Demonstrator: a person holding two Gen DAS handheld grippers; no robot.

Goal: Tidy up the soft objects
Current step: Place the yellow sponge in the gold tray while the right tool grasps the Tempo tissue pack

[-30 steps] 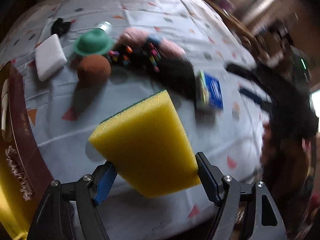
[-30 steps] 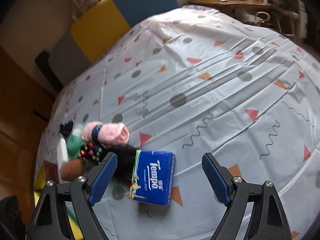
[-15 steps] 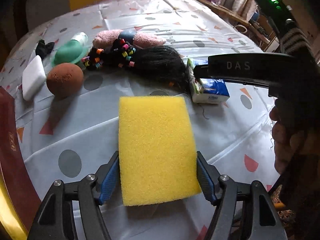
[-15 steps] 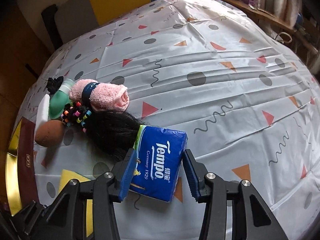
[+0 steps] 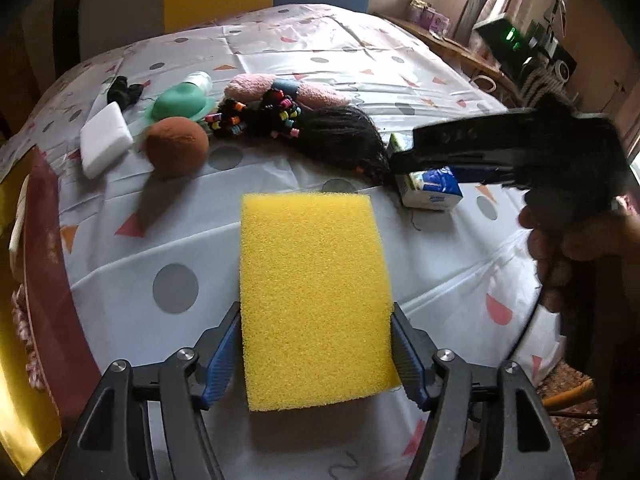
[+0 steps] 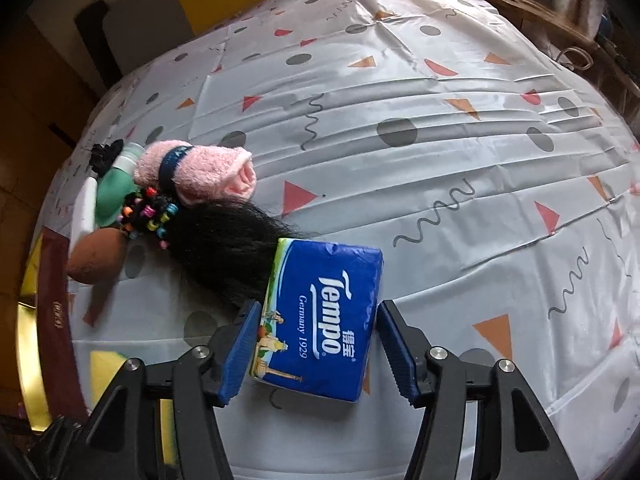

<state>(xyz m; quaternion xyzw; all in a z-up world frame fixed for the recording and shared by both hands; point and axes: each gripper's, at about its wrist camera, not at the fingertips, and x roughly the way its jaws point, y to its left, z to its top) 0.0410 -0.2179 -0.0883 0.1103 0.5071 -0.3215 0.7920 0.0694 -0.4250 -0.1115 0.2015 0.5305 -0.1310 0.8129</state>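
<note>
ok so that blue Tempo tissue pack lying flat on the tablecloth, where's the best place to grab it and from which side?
Grip the blue Tempo tissue pack across its two long side edges, coming down from above. It lies flat with its printed face up and is narrow enough to fit between the pads. The right gripper already straddles it that way, with its jaws opening. Avoid the far end, where the black hair tuft touches it.

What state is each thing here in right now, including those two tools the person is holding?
Yellow sponge: between the left tool's pads, touched on both sides.
Left tool: jaws closing on the sponge.
Tissue pack: lying on the tablecloth, between the right tool's jaws.
Right tool: jaws opening, a gap showing beside the pack.
Pink towel: rolled up, dark band around it.
</note>
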